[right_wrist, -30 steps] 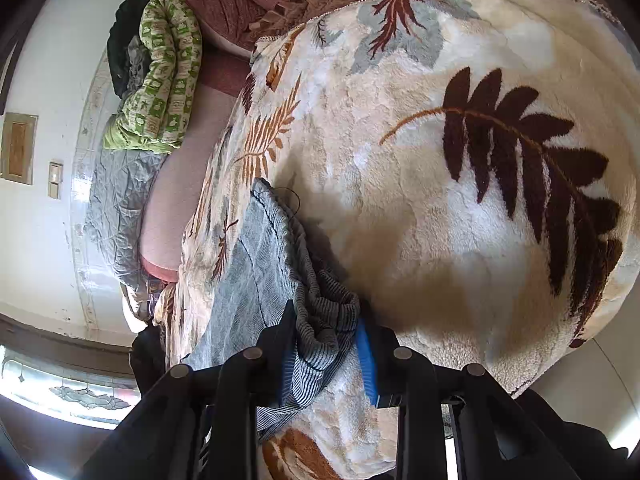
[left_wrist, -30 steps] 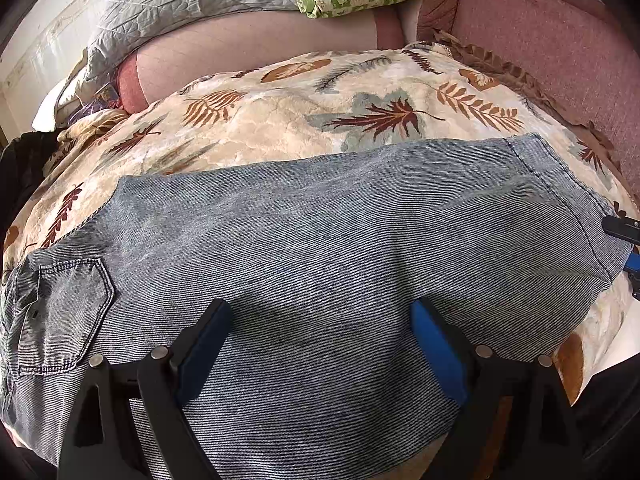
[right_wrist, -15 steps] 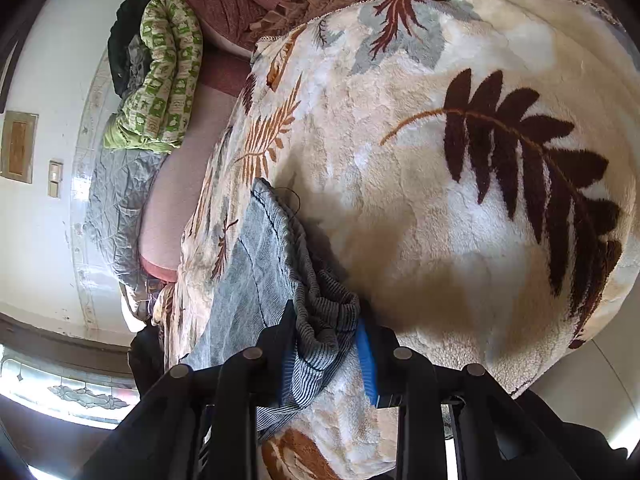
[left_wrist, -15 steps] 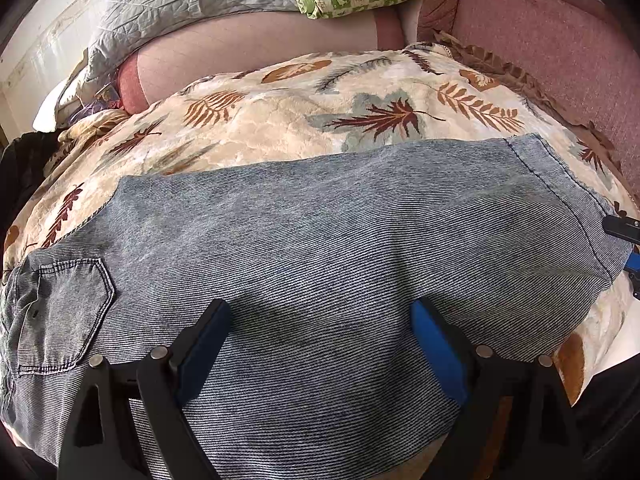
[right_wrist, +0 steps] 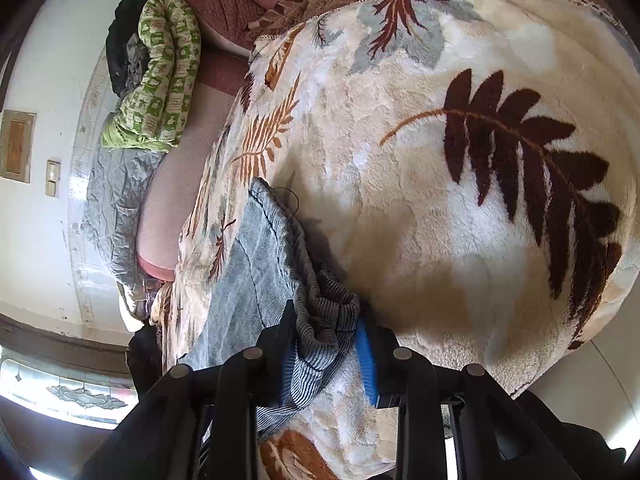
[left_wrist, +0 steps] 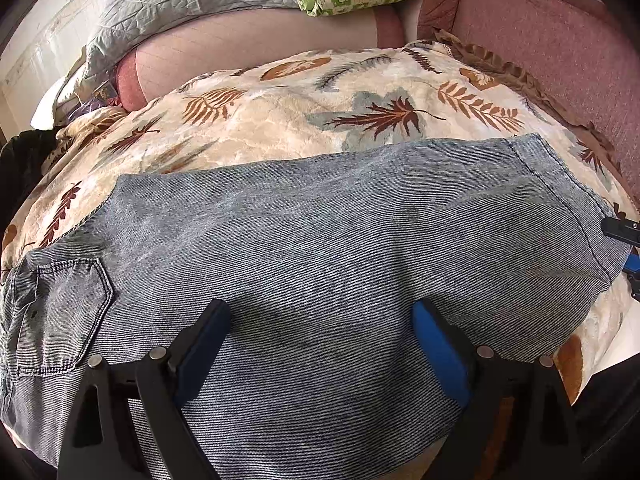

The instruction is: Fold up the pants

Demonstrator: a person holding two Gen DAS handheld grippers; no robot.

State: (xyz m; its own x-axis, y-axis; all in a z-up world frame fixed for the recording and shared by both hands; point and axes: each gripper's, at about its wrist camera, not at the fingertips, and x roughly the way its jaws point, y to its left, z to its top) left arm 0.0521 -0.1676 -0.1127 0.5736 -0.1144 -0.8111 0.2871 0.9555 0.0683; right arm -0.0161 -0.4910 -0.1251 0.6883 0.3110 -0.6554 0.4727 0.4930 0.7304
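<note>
Two grippers engaged. Pants (left_wrist: 320, 248) lie flat on the blanket (left_wrist: 280, 120). Right gripper (right_wrist: 326, 344) clamps the bunched hem; left gripper (left_wrist: 320, 344) stands wide above mid-leg, holding nothing. Risk: a one-sided pull would skew the fold.

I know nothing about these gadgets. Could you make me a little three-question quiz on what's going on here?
1. True or false: the left gripper is clamped on the pants.
2. Which end of the pants does the right gripper pinch: A) the hem end, B) the waist end by the back pocket?
3. What do the pants lie on?

Key
1. False: its jaws stand wide open over the denim.
2. A.
3. A cream blanket with leaf print.
</note>
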